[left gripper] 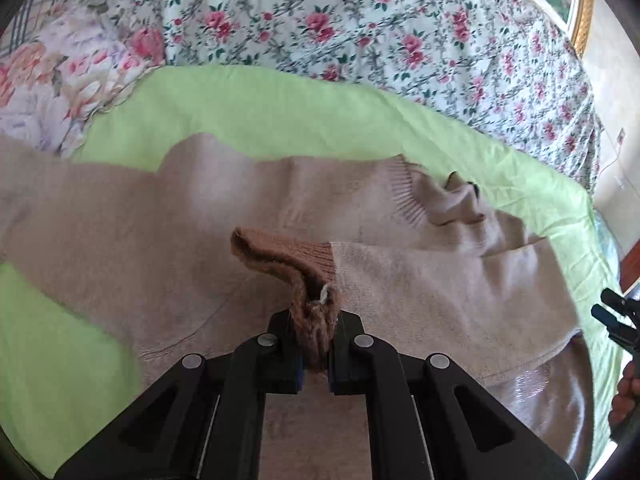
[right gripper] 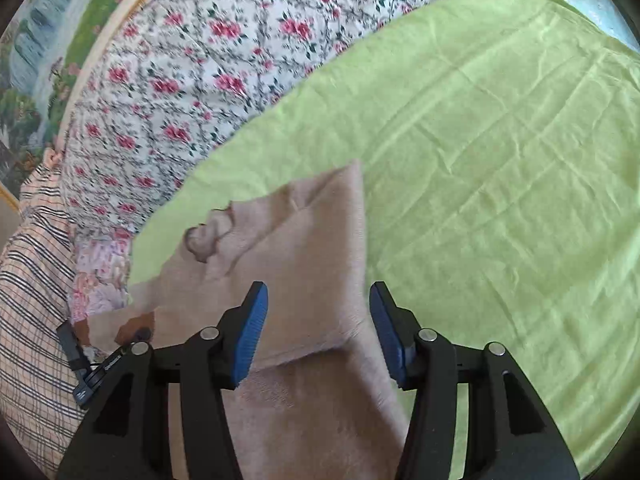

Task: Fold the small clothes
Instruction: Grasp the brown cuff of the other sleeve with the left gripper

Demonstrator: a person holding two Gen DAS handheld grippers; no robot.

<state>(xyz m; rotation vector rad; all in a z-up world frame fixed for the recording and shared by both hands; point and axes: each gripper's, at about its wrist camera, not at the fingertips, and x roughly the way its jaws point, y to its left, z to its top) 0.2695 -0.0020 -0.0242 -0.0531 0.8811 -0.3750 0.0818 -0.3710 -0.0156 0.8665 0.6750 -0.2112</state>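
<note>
Left wrist view: the left claw is closed on the darker brown ribbed cuff of a beige knit sweater, the cuff bunched between the two black fingers and rising out of the jaws. From the cuff, the sleeve runs to the right across the garment's body. The sweater lies spread flat on a light green sheet, its ribbed collar toward the upper right, with a small crumpled fold of knit just beside it. The green sheet covers the near part of a bed; beyond it lies a floral bedspread with pink roses, and a pastel flower-print pillow sits at the upper left. A gold picture frame shows at the upper right edge. At the far right edge, part of the right claw is visible beside the sweater.

Right wrist view: the right claw is open, its blue pads set wide apart and holding nothing. It hovers above one edge of the sweater, where a folded flap of beige knit lies on the green sheet. Whether the pads touch the fabric cannot be told. The floral bedspread fills the upper left, and a plaid cloth lies along the left edge. Part of the left claw appears at the lower left, next to the sweater.
</note>
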